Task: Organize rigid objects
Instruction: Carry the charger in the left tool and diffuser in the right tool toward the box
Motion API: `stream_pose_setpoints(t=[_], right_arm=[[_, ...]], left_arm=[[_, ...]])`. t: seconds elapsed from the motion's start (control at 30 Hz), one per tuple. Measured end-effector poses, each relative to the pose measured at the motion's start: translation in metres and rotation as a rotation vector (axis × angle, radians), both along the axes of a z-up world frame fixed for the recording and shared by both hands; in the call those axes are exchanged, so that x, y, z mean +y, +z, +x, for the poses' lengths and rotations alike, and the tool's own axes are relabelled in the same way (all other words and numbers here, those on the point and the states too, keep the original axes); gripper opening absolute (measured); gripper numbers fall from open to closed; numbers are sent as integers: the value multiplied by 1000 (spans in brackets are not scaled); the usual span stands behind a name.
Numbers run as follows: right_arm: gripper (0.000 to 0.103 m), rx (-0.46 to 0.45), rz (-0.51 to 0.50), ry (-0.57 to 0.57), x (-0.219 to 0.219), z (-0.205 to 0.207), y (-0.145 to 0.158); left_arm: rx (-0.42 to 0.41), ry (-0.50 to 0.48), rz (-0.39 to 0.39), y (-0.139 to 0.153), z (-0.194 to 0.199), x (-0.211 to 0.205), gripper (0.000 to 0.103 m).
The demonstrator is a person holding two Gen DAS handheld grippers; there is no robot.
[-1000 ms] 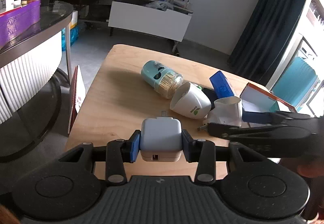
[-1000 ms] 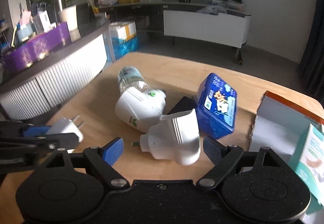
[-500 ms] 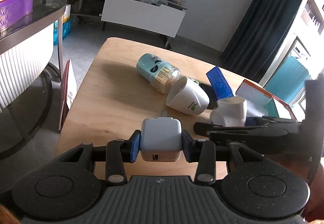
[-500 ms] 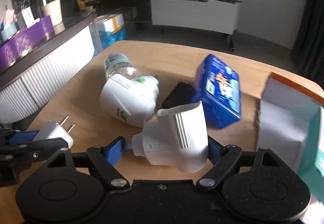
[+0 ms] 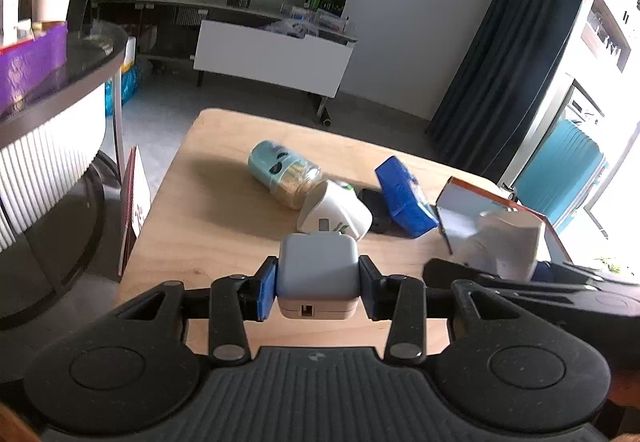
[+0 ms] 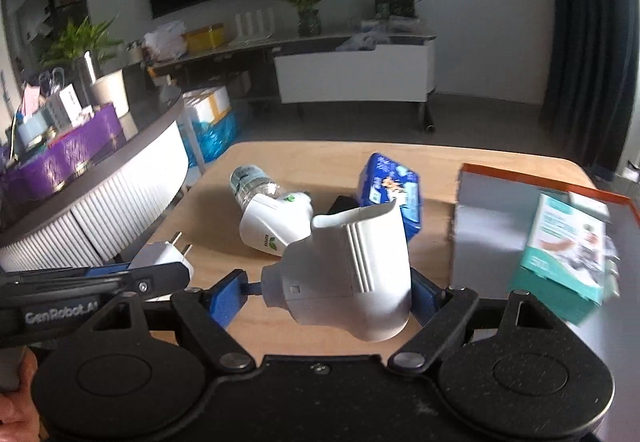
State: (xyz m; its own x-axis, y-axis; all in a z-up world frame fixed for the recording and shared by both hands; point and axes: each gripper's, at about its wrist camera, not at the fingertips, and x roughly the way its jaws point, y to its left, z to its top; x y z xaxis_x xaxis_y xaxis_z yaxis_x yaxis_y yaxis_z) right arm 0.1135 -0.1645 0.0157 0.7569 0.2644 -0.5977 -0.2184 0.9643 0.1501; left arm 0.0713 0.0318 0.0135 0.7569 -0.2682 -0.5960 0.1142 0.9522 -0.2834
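We have each set of tongs clamped on something: the left gripper on the small charger, the right gripper on the white plug device, both lifted above the table and short of the open box. We should carry them level, clear the box's near wall, then lower before letting go
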Motion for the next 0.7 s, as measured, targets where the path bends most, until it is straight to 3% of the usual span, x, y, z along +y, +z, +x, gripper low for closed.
stream_pose_setpoints(t=[0.33, 0.7], right_arm=[[98, -16, 20, -67, -13, -39, 17], [98, -53, 42, -73, -28, -59, 33]], left_arm=[[-25, 51, 30, 20, -23, -16, 42], [-37, 43, 66, 28, -35, -31, 42]])
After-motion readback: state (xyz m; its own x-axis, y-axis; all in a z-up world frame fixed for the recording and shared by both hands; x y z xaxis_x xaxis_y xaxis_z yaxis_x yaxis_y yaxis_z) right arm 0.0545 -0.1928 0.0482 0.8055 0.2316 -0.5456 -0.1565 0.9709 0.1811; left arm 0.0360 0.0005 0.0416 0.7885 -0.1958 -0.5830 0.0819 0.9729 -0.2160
